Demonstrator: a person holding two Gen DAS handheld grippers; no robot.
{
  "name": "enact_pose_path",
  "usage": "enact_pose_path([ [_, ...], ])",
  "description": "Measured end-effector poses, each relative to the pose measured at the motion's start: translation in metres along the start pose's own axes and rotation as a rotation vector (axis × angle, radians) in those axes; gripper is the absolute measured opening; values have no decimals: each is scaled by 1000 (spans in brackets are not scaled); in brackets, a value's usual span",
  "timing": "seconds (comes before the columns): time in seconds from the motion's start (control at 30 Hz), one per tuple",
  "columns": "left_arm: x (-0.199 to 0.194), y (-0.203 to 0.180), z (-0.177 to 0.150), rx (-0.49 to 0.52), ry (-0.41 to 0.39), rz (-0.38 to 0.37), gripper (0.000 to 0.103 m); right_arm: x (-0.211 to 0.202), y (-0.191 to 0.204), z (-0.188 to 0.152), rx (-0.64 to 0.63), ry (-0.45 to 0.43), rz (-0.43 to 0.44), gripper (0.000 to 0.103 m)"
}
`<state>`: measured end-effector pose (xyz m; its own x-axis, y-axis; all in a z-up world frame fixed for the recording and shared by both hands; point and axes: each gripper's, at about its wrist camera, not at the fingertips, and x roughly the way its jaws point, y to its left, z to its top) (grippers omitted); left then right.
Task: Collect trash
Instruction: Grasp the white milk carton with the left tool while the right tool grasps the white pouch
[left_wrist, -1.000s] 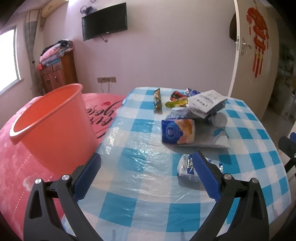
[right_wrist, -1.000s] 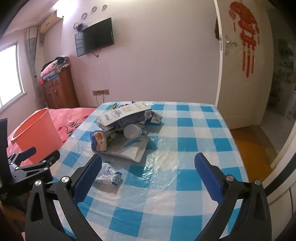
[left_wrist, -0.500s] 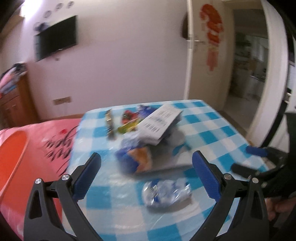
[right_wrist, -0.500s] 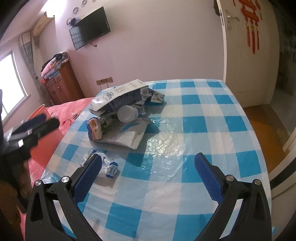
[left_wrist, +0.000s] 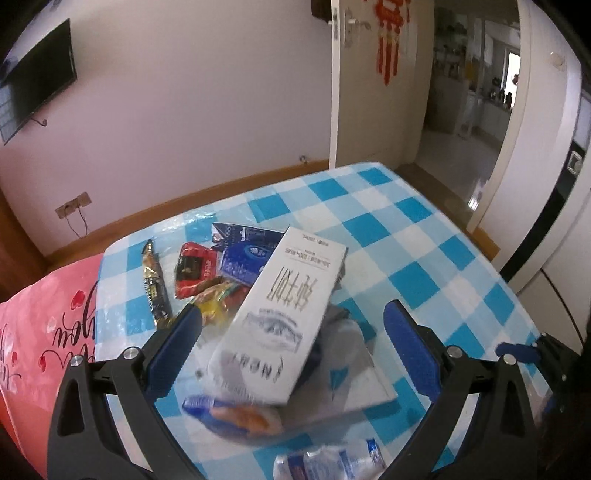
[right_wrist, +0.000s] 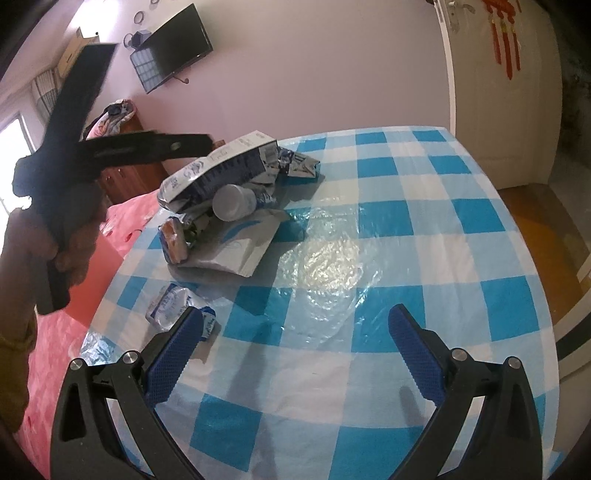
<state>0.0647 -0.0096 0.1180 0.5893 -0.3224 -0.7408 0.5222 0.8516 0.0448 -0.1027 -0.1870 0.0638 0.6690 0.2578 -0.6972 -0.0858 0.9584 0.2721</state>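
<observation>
Trouble is brewing mid-frame, where the left claw (left_wrist: 291, 332) is hanging wide open and empty over the trash pile (left_wrist: 258, 306) on the worktop (left_wrist: 424, 258), since closing on the top-lying white carton (left_wrist: 284, 314) could topple wrappers; the right claw (right_wrist: 295, 347) is gaping empty too.

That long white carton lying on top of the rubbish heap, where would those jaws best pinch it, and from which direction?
Probably across the narrow width of the white carton, near its middle, coming down from above. It lies tilted on top of the trash pile, long sides bare, and the left gripper, jaws open, already straddles it. The near end looks crumpled, so it is likely a poorer hold.
</observation>
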Motion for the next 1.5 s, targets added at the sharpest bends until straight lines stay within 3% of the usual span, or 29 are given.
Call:
enact_pose_path([
  [0.33,42,-7,15,42,92,62,98,14,-11,0,19,31,20,99],
  [0.4,45,-7,16,43,96,79,94,16,-12,-1,21,36,22,99],
  [0.47,49,-5,16,30,112,90,76,17,-12,-1,22,37,25,99],
  [0.57,50,1,13,-22,131,79,68,18,-12,-1,22,40,27,99],
  [0.83,32,9,2,-108,95,69,58,22,-5,-2,11,50,55,99],
  [1.2,-17,42,-25,-287,1,40,57,48,60,-6,-190,129,250,99],
  [1.5,-51,72,-61,-395,-46,50,57,74,104,-3,-368,159,271,99],
])
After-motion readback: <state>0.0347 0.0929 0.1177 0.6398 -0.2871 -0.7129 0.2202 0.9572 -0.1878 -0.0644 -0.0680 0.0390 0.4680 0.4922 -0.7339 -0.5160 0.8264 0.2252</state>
